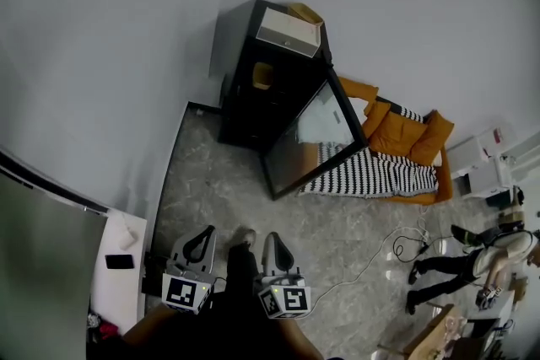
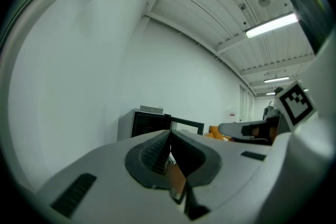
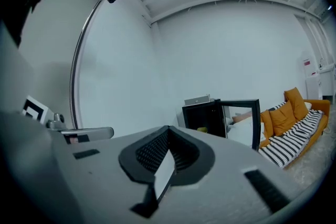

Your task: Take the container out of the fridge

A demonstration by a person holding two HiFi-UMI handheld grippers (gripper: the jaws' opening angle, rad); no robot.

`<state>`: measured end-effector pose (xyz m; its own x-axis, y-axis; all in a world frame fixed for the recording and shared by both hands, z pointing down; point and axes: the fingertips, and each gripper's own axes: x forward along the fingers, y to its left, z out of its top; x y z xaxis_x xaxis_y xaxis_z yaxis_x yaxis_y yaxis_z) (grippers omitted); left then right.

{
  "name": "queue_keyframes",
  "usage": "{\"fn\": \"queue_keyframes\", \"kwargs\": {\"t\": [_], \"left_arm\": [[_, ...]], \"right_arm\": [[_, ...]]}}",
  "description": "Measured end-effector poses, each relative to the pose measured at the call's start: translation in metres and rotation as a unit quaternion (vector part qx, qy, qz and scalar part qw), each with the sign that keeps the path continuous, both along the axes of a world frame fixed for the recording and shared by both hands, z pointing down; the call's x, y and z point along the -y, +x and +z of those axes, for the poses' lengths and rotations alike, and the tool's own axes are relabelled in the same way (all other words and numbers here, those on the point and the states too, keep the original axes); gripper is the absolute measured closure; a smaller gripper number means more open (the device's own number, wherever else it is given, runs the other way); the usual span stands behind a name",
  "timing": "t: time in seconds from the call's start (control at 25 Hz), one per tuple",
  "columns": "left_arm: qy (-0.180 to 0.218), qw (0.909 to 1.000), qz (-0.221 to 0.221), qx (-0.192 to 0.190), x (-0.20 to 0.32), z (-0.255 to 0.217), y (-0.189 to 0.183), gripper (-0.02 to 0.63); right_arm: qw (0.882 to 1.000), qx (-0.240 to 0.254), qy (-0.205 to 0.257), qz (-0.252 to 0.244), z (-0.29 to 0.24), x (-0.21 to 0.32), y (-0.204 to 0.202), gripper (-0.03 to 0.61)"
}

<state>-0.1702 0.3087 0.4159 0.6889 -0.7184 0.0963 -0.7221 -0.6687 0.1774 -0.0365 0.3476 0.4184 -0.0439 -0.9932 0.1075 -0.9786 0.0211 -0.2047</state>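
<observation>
Your left gripper point(image 1: 200, 239) and right gripper point(image 1: 277, 244): jaws together, empty, well apart from open fridge point(image 1: 246, 110); container point(image 1: 262, 76) inside fridge.

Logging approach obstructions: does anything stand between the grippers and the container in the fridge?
Nothing visible. The fridge door stands open, the yellow container sits exposed inside, and only floor lies ahead of the left gripper and right gripper.

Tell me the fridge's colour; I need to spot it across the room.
The fridge is black, its glass-fronted door open; the head view shows it best.
</observation>
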Motion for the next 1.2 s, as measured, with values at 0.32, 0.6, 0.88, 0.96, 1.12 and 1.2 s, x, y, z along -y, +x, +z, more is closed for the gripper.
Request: {"fn": "queue_keyframes", "kwargs": {"t": [0.32, 0.6, 0.88, 0.96, 1.12, 1.2], "left_arm": [[0.005, 0.9997, -0.024, 0.008, 0.048, 0.009, 0.019, 0.609], [0.001, 0.999, -0.043, 0.009, 0.123, 0.011, 0.08, 0.609], [0.013, 0.9991, -0.041, 0.001, 0.183, -0.001, 0.151, 0.609], [0.015, 0.9986, -0.051, 0.004, 0.199, 0.0, 0.163, 0.609], [0.008, 0.9968, -0.079, 0.005, 0.228, 0.0, 0.17, 0.611], [0.006, 0.9964, -0.085, 0.004, 0.239, -0.002, 0.174, 0.611]], "right_arm": [[1.0, -0.009, 0.01, -0.017, 0.003, 0.064, 0.026, 0.578], [0.999, 0.002, 0.013, -0.044, 0.01, 0.142, 0.082, 0.578], [0.998, -0.009, 0.03, -0.063, 0.001, 0.211, 0.148, 0.578], [0.997, -0.011, 0.03, -0.066, 0.003, 0.226, 0.165, 0.578], [0.998, -0.001, 0.022, -0.065, 0.012, 0.248, 0.187, 0.578], [0.998, 0.003, 0.014, -0.064, 0.016, 0.258, 0.192, 0.578]]}}
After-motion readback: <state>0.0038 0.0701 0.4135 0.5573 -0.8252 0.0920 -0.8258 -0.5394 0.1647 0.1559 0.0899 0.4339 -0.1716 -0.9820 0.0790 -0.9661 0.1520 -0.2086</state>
